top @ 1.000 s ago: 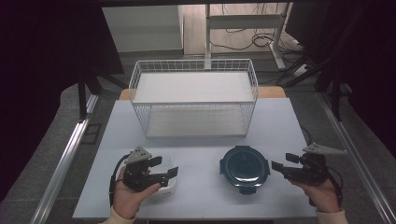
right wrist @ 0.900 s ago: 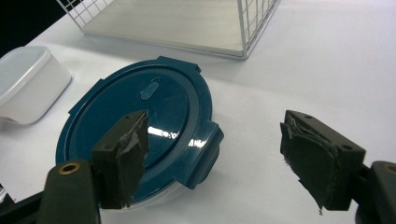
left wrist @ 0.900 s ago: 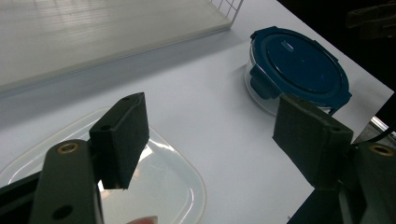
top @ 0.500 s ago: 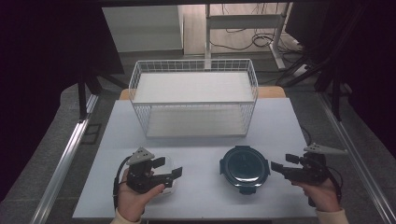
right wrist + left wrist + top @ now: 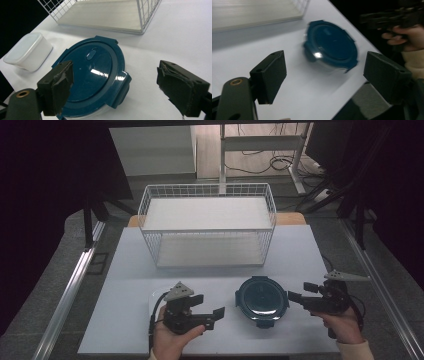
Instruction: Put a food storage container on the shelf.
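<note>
With both sets of jaws spread wide and empty: left gripper point(image 5: 216, 314) at 9 o'clock of round blue-lidded container point(image 5: 261, 298), right gripper point(image 5: 295, 296) at 3. Looks staged for two-sided approach. Wire basket point(image 5: 208, 226) at 12, white tub point(image 5: 28, 51) behind left hand.

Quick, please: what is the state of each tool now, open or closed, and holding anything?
Left tool: open, holding nothing.
Right tool: open, holding nothing, facing the round blue container.

Round container point(image 5: 261, 300): dark blue clip-on lid, closed, upright, table's near right | White rectangular lidded tub point(image 5: 28, 51): closed, upright, left of round container, apart | White wire basket point(image 5: 207, 222): upright, behind both.
</note>
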A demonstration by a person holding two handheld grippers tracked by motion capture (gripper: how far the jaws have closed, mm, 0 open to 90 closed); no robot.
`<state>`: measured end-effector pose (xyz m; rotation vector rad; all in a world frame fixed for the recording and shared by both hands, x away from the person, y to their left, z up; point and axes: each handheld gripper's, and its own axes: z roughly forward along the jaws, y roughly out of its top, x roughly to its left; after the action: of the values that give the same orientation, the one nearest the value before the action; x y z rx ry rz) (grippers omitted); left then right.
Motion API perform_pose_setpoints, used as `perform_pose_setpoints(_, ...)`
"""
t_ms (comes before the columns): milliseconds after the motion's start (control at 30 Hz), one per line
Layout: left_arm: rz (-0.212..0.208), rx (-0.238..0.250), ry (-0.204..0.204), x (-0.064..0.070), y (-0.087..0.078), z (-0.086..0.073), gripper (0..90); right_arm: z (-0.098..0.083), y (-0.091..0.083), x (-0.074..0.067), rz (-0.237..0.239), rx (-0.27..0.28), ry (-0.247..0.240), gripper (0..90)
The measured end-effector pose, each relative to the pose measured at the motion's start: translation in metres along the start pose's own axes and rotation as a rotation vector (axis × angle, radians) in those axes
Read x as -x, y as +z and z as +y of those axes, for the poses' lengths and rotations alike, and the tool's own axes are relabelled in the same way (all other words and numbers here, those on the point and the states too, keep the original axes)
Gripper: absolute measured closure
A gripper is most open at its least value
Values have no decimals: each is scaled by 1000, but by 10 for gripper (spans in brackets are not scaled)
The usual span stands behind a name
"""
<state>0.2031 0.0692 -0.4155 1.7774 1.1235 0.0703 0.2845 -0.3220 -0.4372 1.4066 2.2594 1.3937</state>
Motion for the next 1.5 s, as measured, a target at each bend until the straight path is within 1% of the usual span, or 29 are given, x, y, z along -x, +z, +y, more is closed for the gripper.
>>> perform_pose_setpoints(67,-22,-12,-5,5,9,1,169,1,1,-1,6,-1,0,128)
perform_pose_setpoints(100,-29,-31,4,10,18,1,161,1,1,-3,7,-8,-3,121)
perform_pose_setpoints(167,-39,-42,6,15,26,2,155,1,2,-3,10,-12,-6,119)
perform_pose_setpoints(200,-39,-42,6,15,26,2,153,1,2,-3,10,-12,-6,119)
perform_pose_setpoints(267,-50,-57,9,18,35,4,149,1,2,-3,14,-14,-3,114)
perform_pose_setpoints(333,-58,-60,-1,18,41,6,144,0,2,-3,21,-16,2,111)
perform_pose_setpoints(367,-66,-63,-17,17,48,8,137,0,4,-4,26,-24,7,107)
perform_pose_setpoints(400,-66,-63,-17,17,48,8,130,-1,4,-4,29,-27,8,105)
perform_pose_setpoints(433,-73,-65,-39,15,55,10,122,-1,5,-3,34,-32,11,103)
perform_pose_setpoints(533,-71,-69,-69,10,64,14,107,-2,8,-4,48,-44,19,97)
perform_pose_setpoints(600,-68,-71,-77,8,67,15,102,-2,10,-4,50,-49,20,95)
perform_pose_setpoints(633,-70,-76,-93,6,72,16,102,-3,11,-4,52,-53,23,93)
perform_pose_setpoints(733,-80,-91,-120,2,82,19,96,-4,16,-4,62,-71,34,88)
perform_pose_setpoints(767,-82,-101,-130,-1,88,19,93,-5,19,-4,63,-79,40,86)
perform_pose_setpoints(800,-82,-101,-130,-1,88,19,91,-5,19,-4,63,-79,40,86)
perform_pose_setpoints(900,-79,-120,-156,-7,98,19,81,-5,22,-5,69,-86,41,87)
perform_pose_setpoints(933,-85,-126,-164,-10,100,19,80,-5,22,-5,70,-90,40,87)
perform_pose_setpoints(967,-82,-128,-175,-13,104,19,73,-6,24,-5,72,-94,50,87)
perform_pose_setpoints(1067,-80,-139,-182,-16,109,20,69,-7,26,-4,74,-97,64,86)
perform_pose_setpoints(1100,-84,-143,-202,-21,114,20,65,-7,27,-3,77,-99,72,83)
perform_pose_setpoints(1133,-96,-142,-217,-24,117,20,66,-7,28,-2,79,-99,79,81)
perform_pose_setpoints(1200,-98,-150,-223,-25,119,20,64,-8,30,-1,83,-102,91,77)
perform_pose_setpoints(1233,-90,-164,-226,-28,125,18,64,-8,31,0,80,-104,98,74)
perform_pose_setpoints(1300,-112,-182,-239,-32,132,16,64,-9,33,1,79,-111,109,72)
perform_pose_setpoints(1333,-112,-182,-239,-32,132,16,64,-9,33,1,79,-111,109,72)
perform_pose_setpoints(1367,-120,-189,-253,-35,135,14,66,-11,35,3,84,-122,124,68)
perform_pose_setpoints(1400,-127,-191,-264,-37,137,13,66,-11,35,3,84,-122,124,68)
perform_pose_setpoints(1433,-138,-199,-279,-41,140,12,71,-12,38,5,93,-125,143,68)
perform_pose_setpoints(1500,-133,-204,-279,-45,142,10,76,-14,42,6,104,-129,157,67)
